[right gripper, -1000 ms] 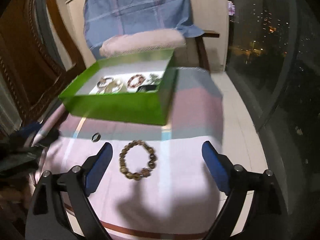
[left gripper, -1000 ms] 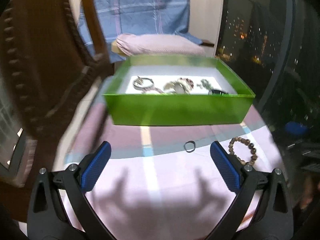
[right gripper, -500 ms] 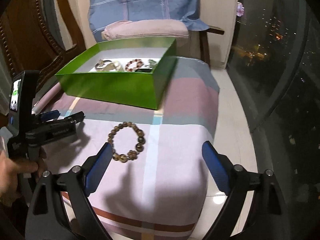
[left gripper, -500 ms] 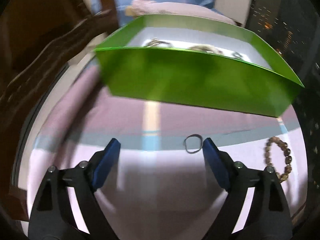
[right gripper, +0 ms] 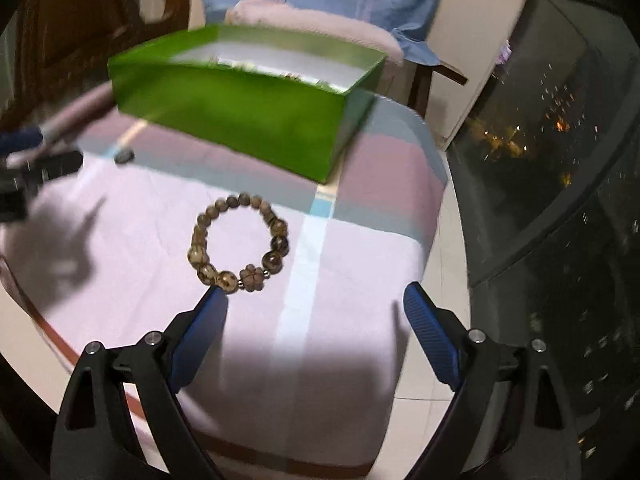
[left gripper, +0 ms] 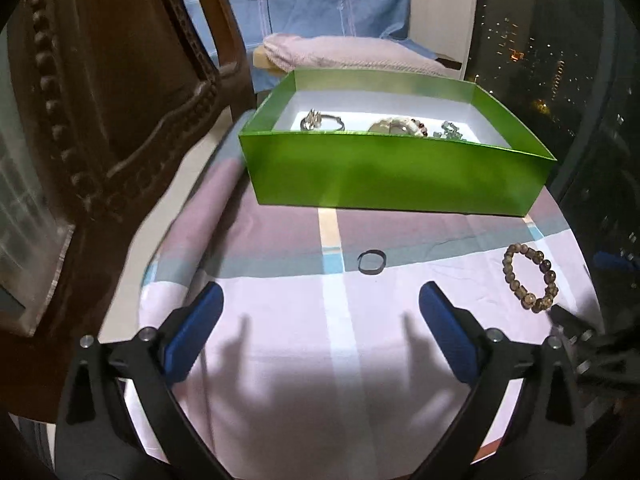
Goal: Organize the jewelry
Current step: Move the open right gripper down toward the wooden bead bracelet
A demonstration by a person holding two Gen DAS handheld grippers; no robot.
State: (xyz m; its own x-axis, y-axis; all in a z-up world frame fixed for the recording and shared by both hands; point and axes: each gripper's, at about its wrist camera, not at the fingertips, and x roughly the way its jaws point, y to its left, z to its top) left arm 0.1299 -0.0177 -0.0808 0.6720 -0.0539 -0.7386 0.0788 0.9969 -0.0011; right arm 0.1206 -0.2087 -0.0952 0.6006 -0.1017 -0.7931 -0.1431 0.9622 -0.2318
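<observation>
A green box (left gripper: pixel 396 178) with a white inside holds several bracelets and rings; it also shows in the right wrist view (right gripper: pixel 240 108). A small dark ring (left gripper: pixel 371 261) lies on the striped cloth in front of the box, ahead of my open, empty left gripper (left gripper: pixel 320 312). A brown bead bracelet (right gripper: pixel 238 244) lies on the cloth, just beyond the left fingertip of my open, empty right gripper (right gripper: pixel 314 312). The bracelet also shows at the right in the left wrist view (left gripper: pixel 530 276).
The cloth-covered table (left gripper: pixel 280 360) drops off at the right edge above a tiled floor (right gripper: pixel 448 280). A carved wooden chair (left gripper: pixel 100 100) stands at the left. A pink cushion (left gripper: pixel 352 54) and blue cloth lie behind the box. A dark window is at the right.
My left gripper has pulled back and risen, so the box interior shows again. My right gripper has moved down and closer to the bead bracelet.
</observation>
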